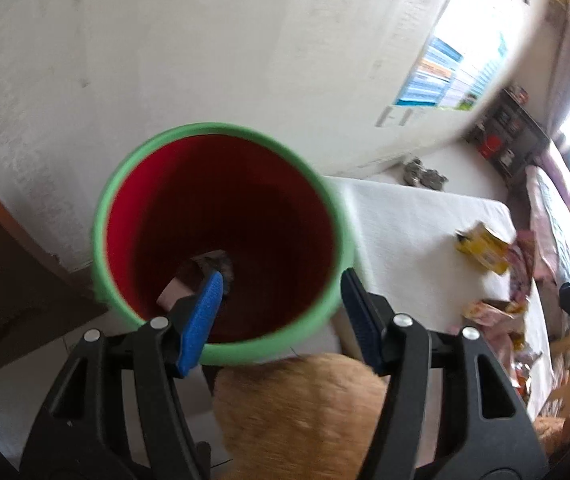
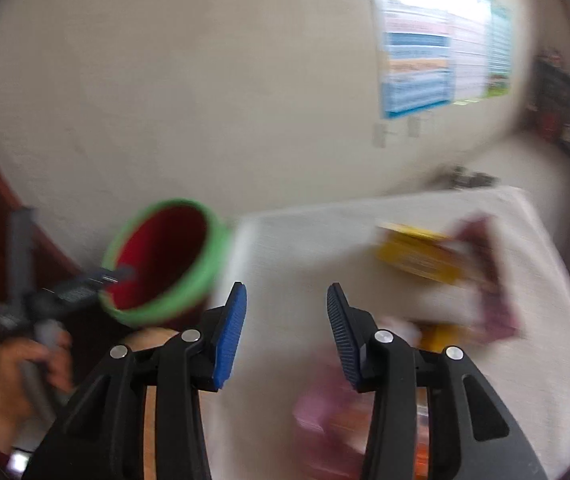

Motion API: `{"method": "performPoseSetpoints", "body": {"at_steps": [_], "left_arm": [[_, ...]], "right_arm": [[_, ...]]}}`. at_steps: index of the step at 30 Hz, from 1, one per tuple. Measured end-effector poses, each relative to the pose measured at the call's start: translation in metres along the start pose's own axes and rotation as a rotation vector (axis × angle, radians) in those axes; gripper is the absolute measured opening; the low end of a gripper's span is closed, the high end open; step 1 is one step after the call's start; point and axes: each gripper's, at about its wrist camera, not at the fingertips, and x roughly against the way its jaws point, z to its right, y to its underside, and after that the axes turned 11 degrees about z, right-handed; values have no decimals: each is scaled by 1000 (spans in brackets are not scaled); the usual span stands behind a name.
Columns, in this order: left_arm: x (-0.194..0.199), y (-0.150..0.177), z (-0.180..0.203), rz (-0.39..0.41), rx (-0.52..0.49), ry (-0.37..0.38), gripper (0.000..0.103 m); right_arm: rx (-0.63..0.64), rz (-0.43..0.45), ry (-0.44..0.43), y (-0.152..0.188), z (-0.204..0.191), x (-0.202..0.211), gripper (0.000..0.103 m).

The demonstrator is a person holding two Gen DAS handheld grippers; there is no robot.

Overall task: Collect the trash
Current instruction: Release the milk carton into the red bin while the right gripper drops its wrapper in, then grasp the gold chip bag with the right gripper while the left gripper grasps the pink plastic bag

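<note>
Left gripper [image 1: 281, 316]: jaws parted, straddling bin [image 1: 221, 240] rim, seemingly to steady it.
Right gripper [image 2: 287, 328]: jaws parted, empty, aimed at wrappers [image 2: 417, 258].

Bin [image 1: 221, 240] mouth open; wrappers [image 2: 425, 260] crowd table [image 2: 305, 240].

Red bin [image 1: 221, 216] with green rim between spread blue fingers [image 1: 201, 320]

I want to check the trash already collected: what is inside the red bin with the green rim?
In the red bin, a pale piece and a grey crumpled piece lie at the bottom. The left gripper covers part of them.
</note>
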Motion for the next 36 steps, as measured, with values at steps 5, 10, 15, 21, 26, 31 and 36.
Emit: {"method": "performPoseSetpoints", "body": {"at_steps": [5,10,15,21,26,31,36], "left_arm": [[3,13,57,-29,-90,59,58],[1,35,115,-62,-206,110,58],[-13,64,153,-173,-212,179,58],[-5,86,168,-205,-275,195,58],[-8,86,164,-218,-282,187,58],[-21,93,167,-254,-269,195,58],[-39,107,188,-300,-285,217,58]], "right_arm": [[-168,-81,193,42,94,4,45],[-318,-148,215,62,130,-10,45],[-314,-109,124,51,114,-19,45],[-219,-203,125,54,91,-65,44],[-260,-191,83,57,98,-65,23],[-323,-116,66,47,104,-36,23],[-377,-85,85,45,114,-15,23]]}}
